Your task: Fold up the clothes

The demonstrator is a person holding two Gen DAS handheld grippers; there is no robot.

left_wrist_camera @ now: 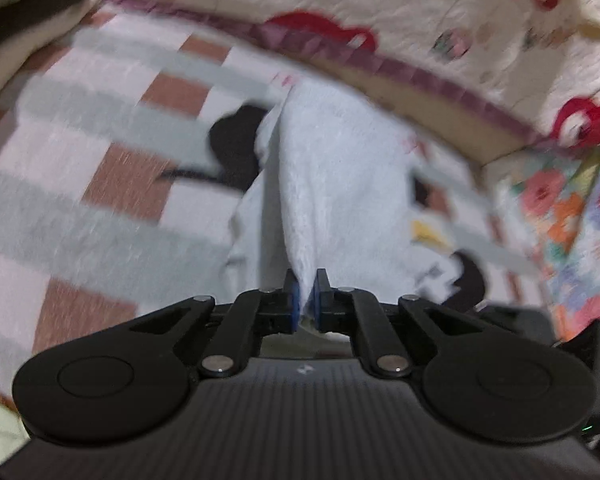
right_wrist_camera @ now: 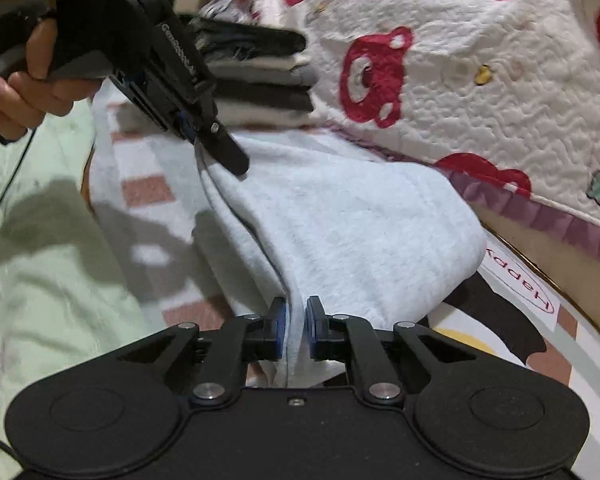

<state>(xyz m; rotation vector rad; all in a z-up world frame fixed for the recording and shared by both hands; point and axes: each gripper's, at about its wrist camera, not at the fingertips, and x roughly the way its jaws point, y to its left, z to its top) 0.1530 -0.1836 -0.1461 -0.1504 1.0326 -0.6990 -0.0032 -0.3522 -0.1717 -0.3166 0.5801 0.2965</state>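
A checked bed cover (left_wrist_camera: 112,184) in white, grey-green and brick-red squares, printed with black shapes, spreads across the surface. Behind it rises a quilted cream blanket (right_wrist_camera: 480,80) patterned with red bear faces (a purple ruffle trims its lower edge). A floral cloth (left_wrist_camera: 572,220) in orange, pink and blue lies at the right of the left wrist view. A pale green sheet (right_wrist_camera: 40,248) fills the left of the right wrist view.

Home bedroom: bear-print quilt (right_wrist_camera: 440,60), folded clothes stack (right_wrist_camera: 260,76).
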